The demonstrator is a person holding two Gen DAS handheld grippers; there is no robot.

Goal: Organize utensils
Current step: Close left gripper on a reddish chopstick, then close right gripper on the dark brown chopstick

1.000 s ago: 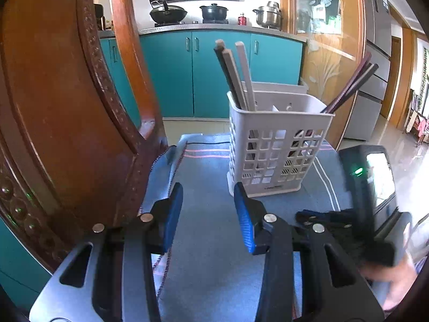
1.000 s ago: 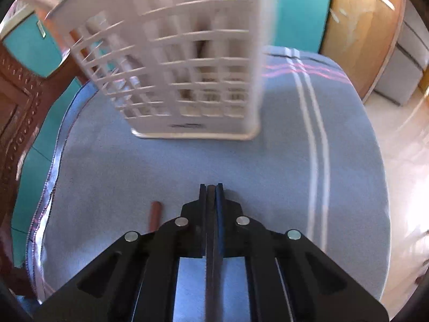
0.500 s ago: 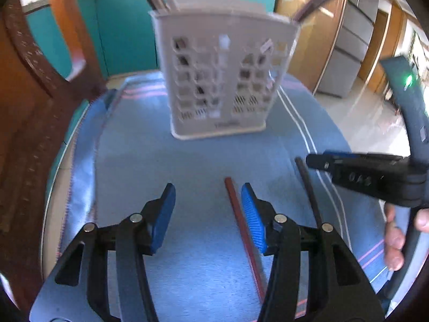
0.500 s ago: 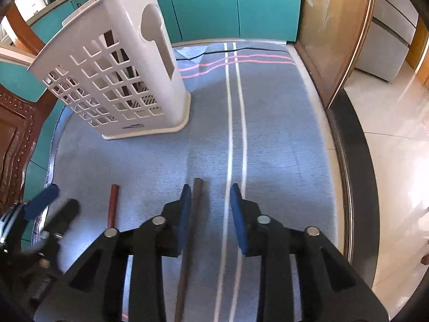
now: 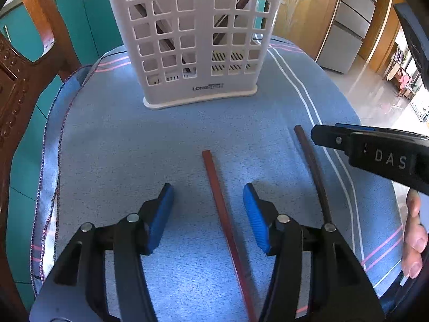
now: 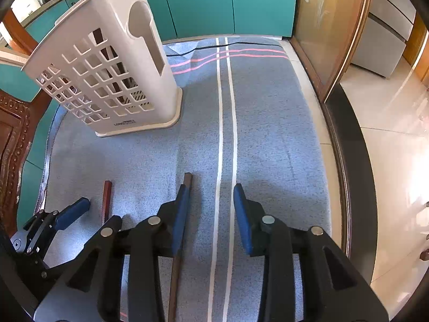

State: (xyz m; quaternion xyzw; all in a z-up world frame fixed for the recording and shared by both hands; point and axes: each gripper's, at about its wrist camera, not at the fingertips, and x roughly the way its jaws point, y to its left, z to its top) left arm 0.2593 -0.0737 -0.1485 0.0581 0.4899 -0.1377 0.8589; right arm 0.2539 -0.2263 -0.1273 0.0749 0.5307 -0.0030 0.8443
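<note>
A white slotted utensil basket stands on the blue cloth, with chopsticks inside; it also shows in the right wrist view. A red-brown chopstick lies on the cloth between the open fingers of my left gripper. A dark brown chopstick lies to its right. In the right wrist view the dark chopstick runs just under the left finger of my open right gripper, and the red-brown one lies further left. Both grippers are empty.
A blue striped cloth covers the small table, whose edge drops to a tiled floor on the right. A carved wooden chair back stands at the left. Teal cabinets are behind.
Both grippers have dropped low over the cloth. The right gripper, shut on a chopstick a second ago, is open and the dark chopstick lies on the cloth. The left gripper has opened wider around the red-brown chopstick.
</note>
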